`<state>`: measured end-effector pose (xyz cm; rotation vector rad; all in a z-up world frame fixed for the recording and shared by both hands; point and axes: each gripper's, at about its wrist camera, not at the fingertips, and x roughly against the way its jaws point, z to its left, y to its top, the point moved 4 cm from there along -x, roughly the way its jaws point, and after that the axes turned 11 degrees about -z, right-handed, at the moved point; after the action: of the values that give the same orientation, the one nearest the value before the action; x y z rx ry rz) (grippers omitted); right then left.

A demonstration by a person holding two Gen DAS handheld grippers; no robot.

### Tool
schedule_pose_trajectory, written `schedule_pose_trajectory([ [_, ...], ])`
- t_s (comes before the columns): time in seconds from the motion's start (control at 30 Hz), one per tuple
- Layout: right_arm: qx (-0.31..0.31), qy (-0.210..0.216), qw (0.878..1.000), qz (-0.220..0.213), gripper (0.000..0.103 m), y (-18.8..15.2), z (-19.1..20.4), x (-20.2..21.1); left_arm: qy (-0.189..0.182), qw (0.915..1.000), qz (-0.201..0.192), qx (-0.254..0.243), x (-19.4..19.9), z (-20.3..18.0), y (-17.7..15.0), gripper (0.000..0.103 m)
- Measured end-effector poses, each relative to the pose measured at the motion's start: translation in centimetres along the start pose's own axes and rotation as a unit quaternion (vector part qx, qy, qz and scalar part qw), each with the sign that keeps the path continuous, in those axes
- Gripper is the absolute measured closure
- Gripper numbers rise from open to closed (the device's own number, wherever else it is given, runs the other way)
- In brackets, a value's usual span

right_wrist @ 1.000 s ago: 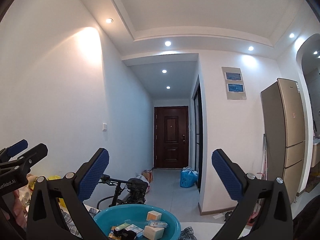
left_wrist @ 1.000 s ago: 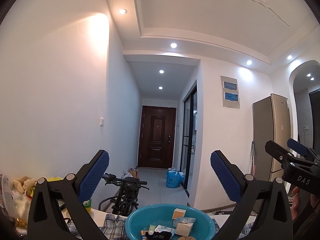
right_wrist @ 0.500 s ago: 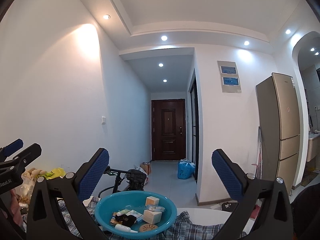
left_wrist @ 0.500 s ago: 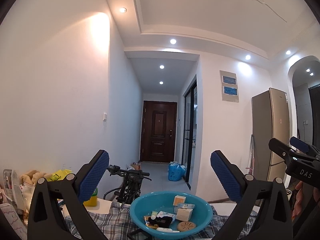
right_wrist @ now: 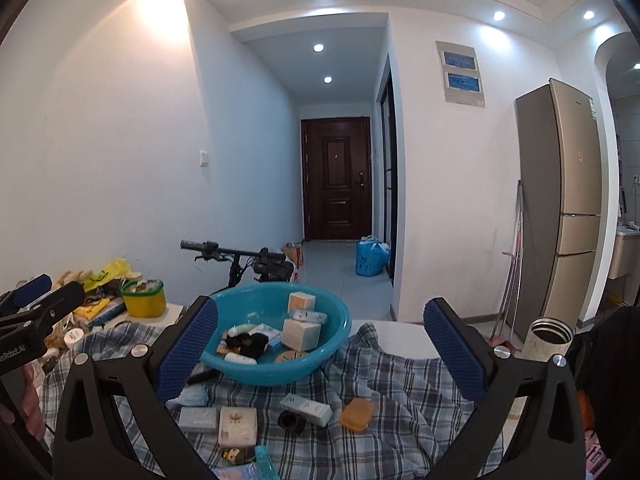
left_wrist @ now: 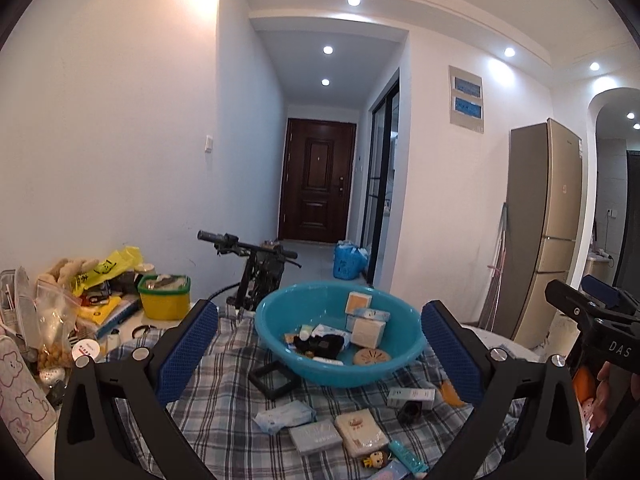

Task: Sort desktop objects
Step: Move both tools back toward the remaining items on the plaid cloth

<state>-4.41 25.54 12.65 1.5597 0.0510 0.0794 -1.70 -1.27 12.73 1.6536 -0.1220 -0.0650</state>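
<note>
A teal basin (left_wrist: 280,312) (right_wrist: 340,320) sits on a plaid cloth (left_wrist: 224,392) (right_wrist: 400,384) and holds small boxes, tubes and a black item. Loose things lie on the cloth in front of it: a white box (left_wrist: 361,432) (right_wrist: 237,426), a grey box (left_wrist: 316,437) (right_wrist: 198,418), a long white box (left_wrist: 411,393) (right_wrist: 306,404), an orange case (right_wrist: 357,414), a black frame (left_wrist: 274,375). My left gripper (left_wrist: 320,356) is open and empty above the cloth. My right gripper (right_wrist: 320,356) is open and empty beside it.
A yellow tub (left_wrist: 165,296) (right_wrist: 144,298) and a pile of bags and toys (left_wrist: 60,300) crowd the left of the table. A steel cup (right_wrist: 549,338) stands at the right. A bicycle (left_wrist: 260,264) stands behind the table.
Both grippers have tilted downward. The basin, the cloth and the loose objects have come up into view. Both stay open.
</note>
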Motion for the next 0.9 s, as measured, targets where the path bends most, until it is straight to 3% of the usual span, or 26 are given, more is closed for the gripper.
schedule_pose_trajectory([
  [0.17, -0.022, 0.012, 0.999, 0.032, 0.001, -3.4, 0.1, 0.4, -0.016, 0.997, 0.075, 0.01, -2.0, 0.0, -4.0, 0.0],
  [0.33, -0.016, 0.03, 0.994, 0.099, 0.001, -7.7, 1.0, -0.1, -0.013, 0.9902, 0.139, 0.001, -3.1, -0.5, -8.5, 0.0],
  [0.67, -0.033, 0.051, 0.979, 0.197, 0.001, -13.5, 1.9, -0.7, -0.028, 0.9754, 0.219, 0.007, -3.5, -0.8, -13.8, 0.0],
  [0.9, -0.026, 0.058, 0.972, 0.227, 0.001, -15.5, 2.5, -0.9, -0.023, 0.9665, 0.255, -0.005, -3.5, -0.9, -16.7, 0.0],
])
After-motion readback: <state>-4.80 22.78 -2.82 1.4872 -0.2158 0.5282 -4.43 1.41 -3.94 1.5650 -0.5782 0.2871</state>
